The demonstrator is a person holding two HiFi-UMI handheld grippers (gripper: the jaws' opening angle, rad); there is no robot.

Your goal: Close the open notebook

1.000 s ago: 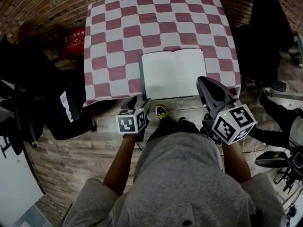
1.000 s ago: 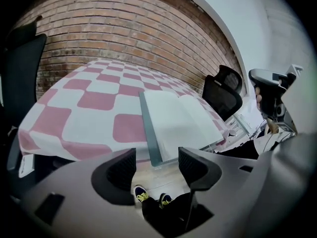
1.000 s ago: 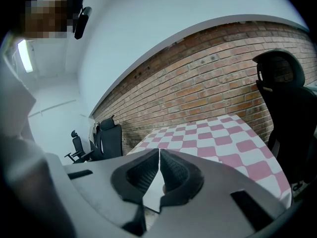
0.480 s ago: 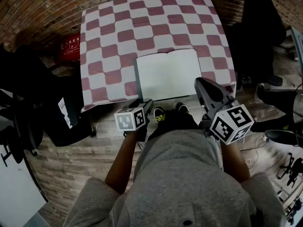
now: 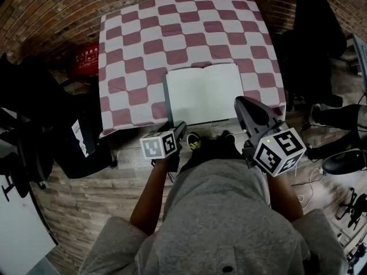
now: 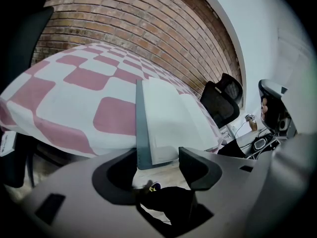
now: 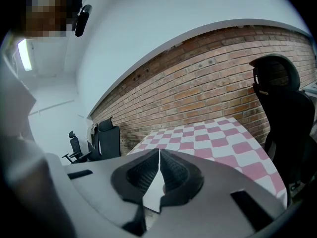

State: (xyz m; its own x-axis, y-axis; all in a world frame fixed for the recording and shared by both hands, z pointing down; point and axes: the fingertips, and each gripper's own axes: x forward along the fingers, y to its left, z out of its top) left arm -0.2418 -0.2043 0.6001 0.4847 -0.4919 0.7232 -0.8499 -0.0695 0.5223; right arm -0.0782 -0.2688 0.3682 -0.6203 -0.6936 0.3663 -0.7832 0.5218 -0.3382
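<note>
The open notebook [image 5: 205, 94] lies flat with blank white pages near the front edge of the table with a red-and-white checked cloth [image 5: 143, 44]. In the left gripper view the notebook [image 6: 166, 118] lies just beyond the jaws, its grey cover edge facing me. My left gripper [image 5: 176, 128] hovers off the table's front edge, by the notebook's near left corner, open and empty [image 6: 156, 162]. My right gripper [image 5: 243, 103] is over the notebook's near right corner, jaws shut together with nothing between them [image 7: 159, 165].
Black office chairs [image 5: 318, 39] stand right of the table, and one [image 7: 285, 113] shows close in the right gripper view. A black chair with a paper tag [image 5: 86, 136] and a red box [image 5: 89, 53] sit to the left. Brick wall behind.
The head view has shifted a little, so the table sits slightly further left. Both grippers hold about the same places at the table's front edge; the notebook stays open.
</note>
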